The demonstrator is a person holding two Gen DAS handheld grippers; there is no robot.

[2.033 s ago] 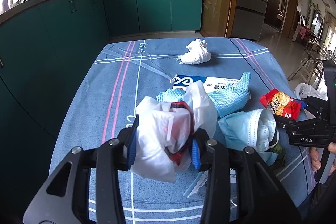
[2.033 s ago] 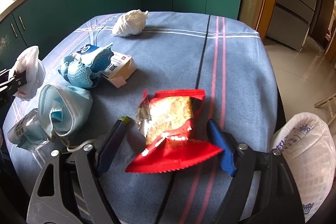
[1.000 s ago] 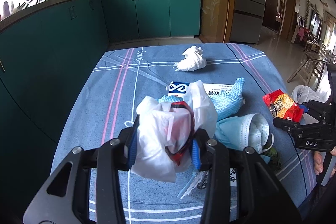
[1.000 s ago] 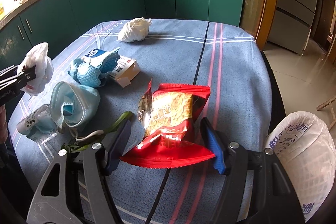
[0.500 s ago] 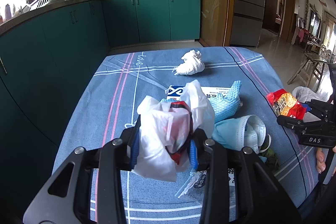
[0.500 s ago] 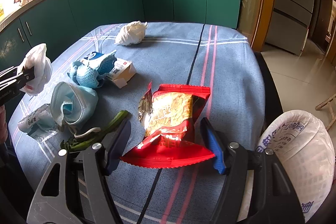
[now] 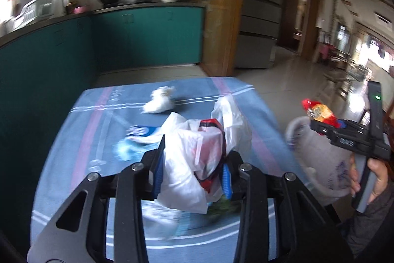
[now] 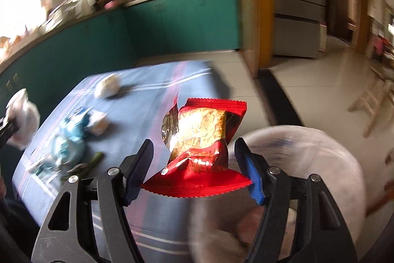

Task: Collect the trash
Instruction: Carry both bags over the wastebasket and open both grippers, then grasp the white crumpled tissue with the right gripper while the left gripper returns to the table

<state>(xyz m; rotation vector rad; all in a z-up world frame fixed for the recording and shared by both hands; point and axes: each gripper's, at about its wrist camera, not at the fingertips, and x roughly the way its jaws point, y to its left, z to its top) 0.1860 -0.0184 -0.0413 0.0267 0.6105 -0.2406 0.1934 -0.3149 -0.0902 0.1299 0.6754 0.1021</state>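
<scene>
The right gripper [image 8: 194,169] is pinching a crinkly red snack wrapper [image 8: 202,142] at its two edges, just above the white trash bag [image 8: 283,179] beside the table [image 8: 152,221]. Get it right over the bag's mouth before letting go, because the wrapper is light and could flutter out. The left gripper [image 7: 192,166] squeezes a soft, scrunched plastic bag [image 7: 194,152]. Farther off lie a blue mask [image 8: 67,147], a box [image 8: 98,123] and a tissue ball [image 8: 107,88].

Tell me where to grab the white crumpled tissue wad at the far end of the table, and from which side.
Take the white tissue wad across its rounded middle, coming from above and the near side. It lies alone on the blue tablecloth, clear of the other litter, and looks soft enough to squeeze; blur hides finer detail.
</scene>
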